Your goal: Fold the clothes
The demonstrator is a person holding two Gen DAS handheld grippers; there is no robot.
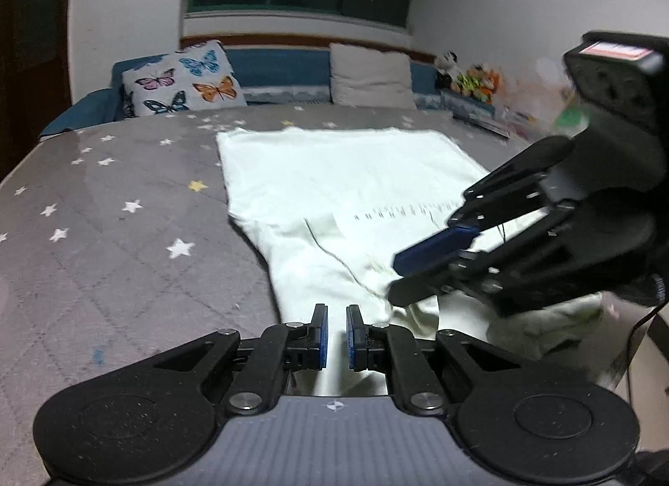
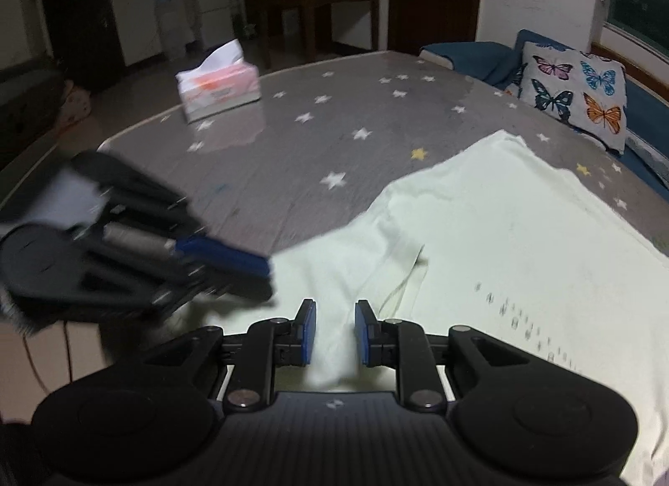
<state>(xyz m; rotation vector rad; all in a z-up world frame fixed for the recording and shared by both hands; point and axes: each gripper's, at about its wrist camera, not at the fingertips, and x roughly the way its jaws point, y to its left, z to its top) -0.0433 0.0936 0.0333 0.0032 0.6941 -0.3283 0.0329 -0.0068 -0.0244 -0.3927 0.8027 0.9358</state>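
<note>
Pale cream cotton garment (image 1: pixel 343 176) lies flat on grey star-print bed (image 1: pixel 125 214), long axis running away | left hand-held gripper (image 1: pixel 337 329) nipped on near hem | right hand-held gripper (image 2: pixel 334 329) narrowed around bunched cloth just beside it | both equally near.

Home bedroom — bed (image 1: pixel 125 210), butterfly pillow (image 1: pixel 184 82)
</note>
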